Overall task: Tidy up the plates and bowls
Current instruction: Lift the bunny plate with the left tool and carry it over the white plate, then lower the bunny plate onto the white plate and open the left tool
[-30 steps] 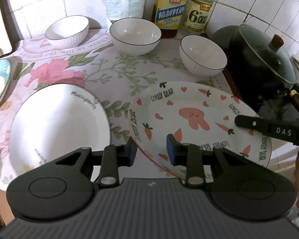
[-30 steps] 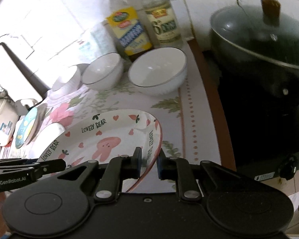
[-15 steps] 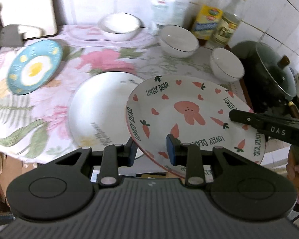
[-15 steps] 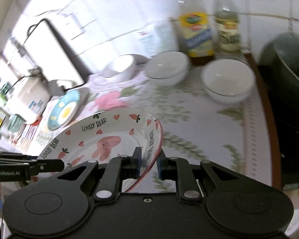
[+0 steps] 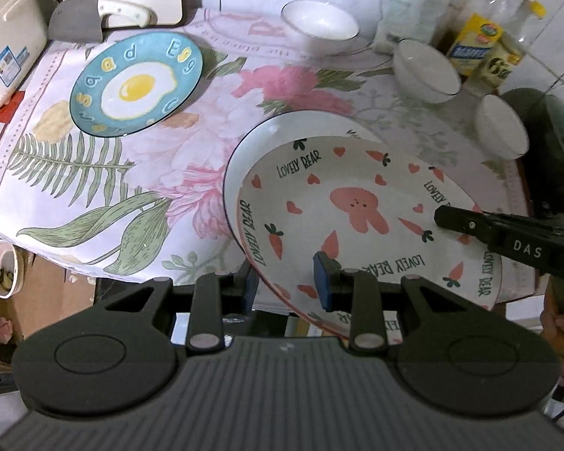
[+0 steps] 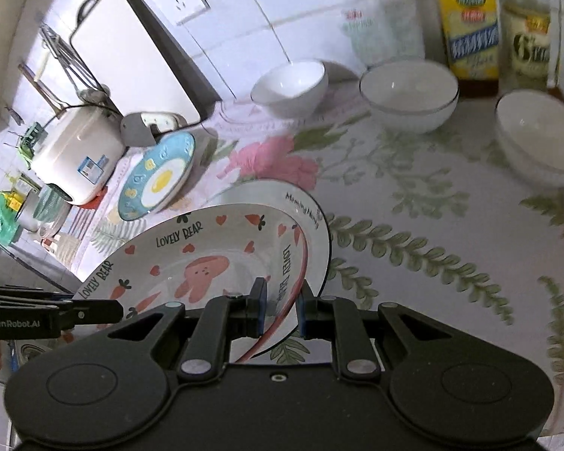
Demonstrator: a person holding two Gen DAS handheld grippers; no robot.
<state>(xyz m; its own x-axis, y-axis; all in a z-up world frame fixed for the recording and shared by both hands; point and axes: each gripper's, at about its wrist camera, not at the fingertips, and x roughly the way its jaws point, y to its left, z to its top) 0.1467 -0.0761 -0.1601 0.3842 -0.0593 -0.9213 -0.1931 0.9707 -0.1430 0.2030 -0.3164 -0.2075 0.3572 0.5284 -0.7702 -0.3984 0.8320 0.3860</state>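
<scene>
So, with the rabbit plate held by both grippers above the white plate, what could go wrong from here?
1. Both the left gripper and the right gripper pinch only the rim of the rabbit plate; uneven motion could make it slip or twist.
2. It hangs tilted, partly over the white plate; a fast lowering could chip both.
3. The near edge seems to reach past the counter edge, so a drop might fall to the floor.

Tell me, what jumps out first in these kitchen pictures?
A round white plate with a pink rabbit and carrots, gripped at opposite rims by the left gripper and the right gripper, hangs over a plain white dark-rimmed plate. Farther left on the flowered cloth lies a blue fried-egg plate.
</scene>
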